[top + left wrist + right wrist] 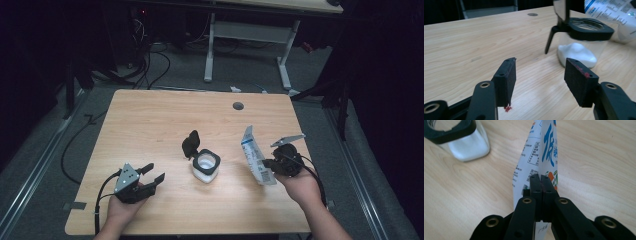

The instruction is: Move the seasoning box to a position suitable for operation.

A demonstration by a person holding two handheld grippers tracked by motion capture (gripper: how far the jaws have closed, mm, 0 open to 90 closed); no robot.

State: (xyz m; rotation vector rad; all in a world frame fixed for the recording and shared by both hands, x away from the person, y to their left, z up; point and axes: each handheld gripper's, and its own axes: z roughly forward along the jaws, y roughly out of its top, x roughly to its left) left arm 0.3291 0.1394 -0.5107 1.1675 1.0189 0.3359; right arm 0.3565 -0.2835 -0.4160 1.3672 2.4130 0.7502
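A clear jar (206, 166) with a black rim and a flipped-up black lid (190, 143) stands mid-table, white powder in its bottom (576, 53). To its right a white and blue printed pouch (256, 158) stands upright, held at its lower edge by my right gripper (272, 163), which is shut on it (541, 185). My left gripper (151, 173) rests near the table's front left, open, nothing between its pads (506, 81). In the left gripper view the jar (584, 37) is ahead and right of the jaws, and the pouch (614, 15) is behind it.
The wooden table (150, 125) has a round cable hole (238, 106) at the back. Cables (75, 145) lie on the floor to the left. Another desk's legs (210, 50) stand behind the table.
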